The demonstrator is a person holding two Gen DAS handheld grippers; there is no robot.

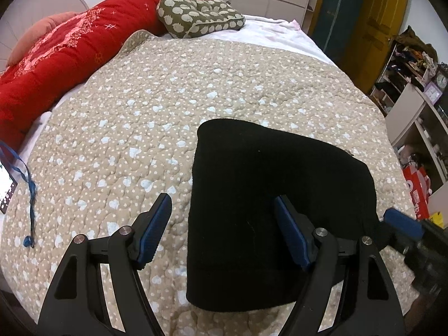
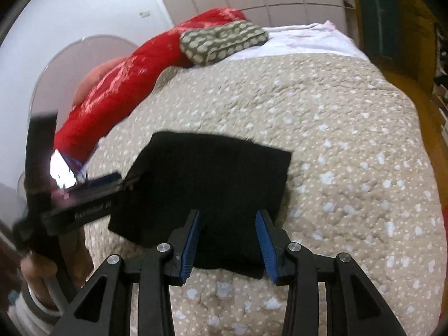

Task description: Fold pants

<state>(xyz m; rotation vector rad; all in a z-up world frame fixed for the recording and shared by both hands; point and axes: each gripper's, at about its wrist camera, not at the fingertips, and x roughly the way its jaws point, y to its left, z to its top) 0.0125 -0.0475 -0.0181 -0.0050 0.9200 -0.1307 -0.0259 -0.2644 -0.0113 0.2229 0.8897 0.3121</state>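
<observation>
The black pants [image 1: 268,210] lie folded into a compact block on the bed's dotted quilt [image 1: 156,106], probably pressed flat to finish. The left gripper [image 1: 224,232] hovers wide open over their left edge, holding nothing; the right gripper [image 2: 228,240] is likewise open and empty. Only the right view shows the person's hand [image 2: 39,268]; only the left shows the shelves [image 1: 420,117].

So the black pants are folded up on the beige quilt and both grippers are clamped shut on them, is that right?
Not quite. The black pants do lie folded on the beige quilt, but both wrist views show the left gripper and right gripper open, gripping nothing.
</observation>
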